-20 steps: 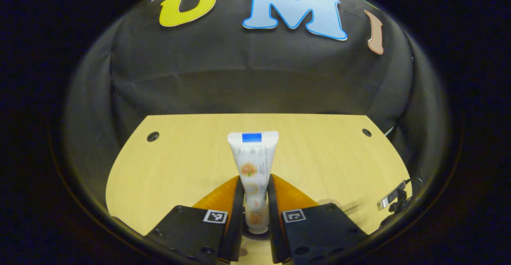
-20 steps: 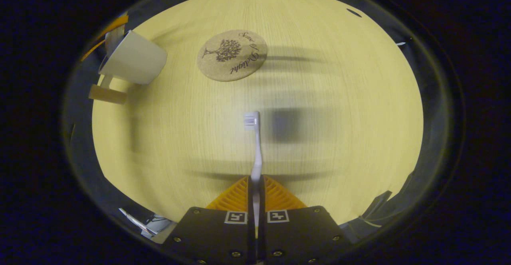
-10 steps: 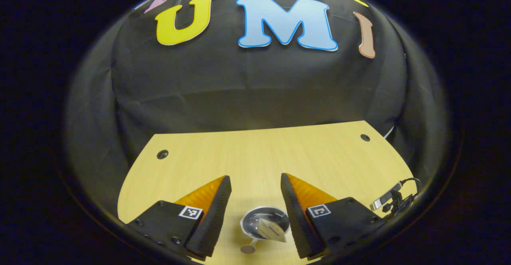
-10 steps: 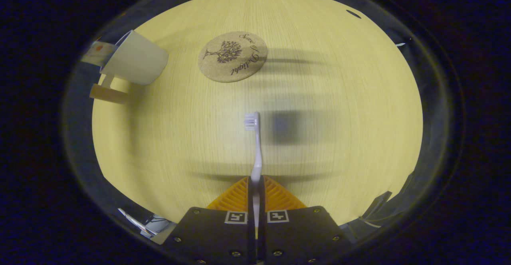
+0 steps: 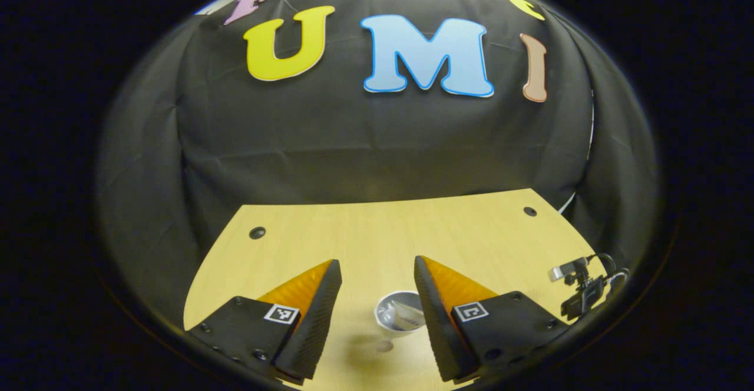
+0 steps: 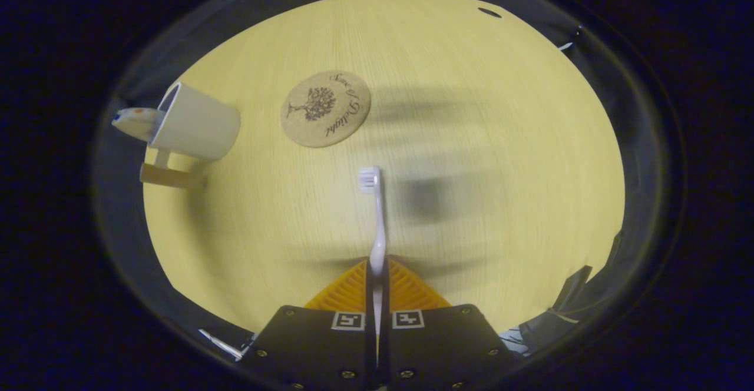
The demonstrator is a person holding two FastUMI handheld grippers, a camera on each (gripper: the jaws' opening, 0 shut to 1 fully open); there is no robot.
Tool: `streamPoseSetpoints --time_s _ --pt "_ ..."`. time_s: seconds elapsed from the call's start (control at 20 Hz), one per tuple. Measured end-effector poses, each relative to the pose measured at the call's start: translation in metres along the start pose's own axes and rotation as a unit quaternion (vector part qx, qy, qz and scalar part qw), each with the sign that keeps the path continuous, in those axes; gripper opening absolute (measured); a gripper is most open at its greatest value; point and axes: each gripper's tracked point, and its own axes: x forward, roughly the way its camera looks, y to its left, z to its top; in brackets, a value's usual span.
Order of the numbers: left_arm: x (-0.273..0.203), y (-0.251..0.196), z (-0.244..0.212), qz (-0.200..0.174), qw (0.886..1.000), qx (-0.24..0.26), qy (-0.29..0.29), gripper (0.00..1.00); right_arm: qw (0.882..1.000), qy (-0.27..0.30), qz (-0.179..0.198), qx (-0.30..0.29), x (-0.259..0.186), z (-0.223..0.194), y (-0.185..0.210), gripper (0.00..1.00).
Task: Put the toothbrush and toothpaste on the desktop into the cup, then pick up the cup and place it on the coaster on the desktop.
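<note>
With the toothpaste [image 6: 136, 122] poking out of the cup [image 6: 197, 123], the toothbrush [image 6: 377, 226], pinched in the right tool [image 6: 377, 267], comes next: it must cross the tabletop [image 6: 500, 143] left to the cup, beside the coaster [image 6: 326, 108]. The left tool [image 5: 377, 276] hangs spread above, partly hiding the cup.

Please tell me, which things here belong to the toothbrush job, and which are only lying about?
Belonging to the job: toothbrush in the right gripper; toothpaste in the cup; coaster.

Only lying about: small clamped camera at the table edge.
</note>
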Motion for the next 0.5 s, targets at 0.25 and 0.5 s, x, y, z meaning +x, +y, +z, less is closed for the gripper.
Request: streamPoseSetpoints --time_s 0.25,0.5 --pt "-0.024 0.041 -0.021 0.023 0.999 -0.033 0.010 0.81 0.996 -0.081 0.039 0.017 -0.050 0.056 0.034 0.02" --pt "-0.049 0.086 -0.042 0.049 0.997 -0.063 0.020 0.80 0.985 -0.160 0.069 0.016 -0.095 0.108 0.073 0.02"
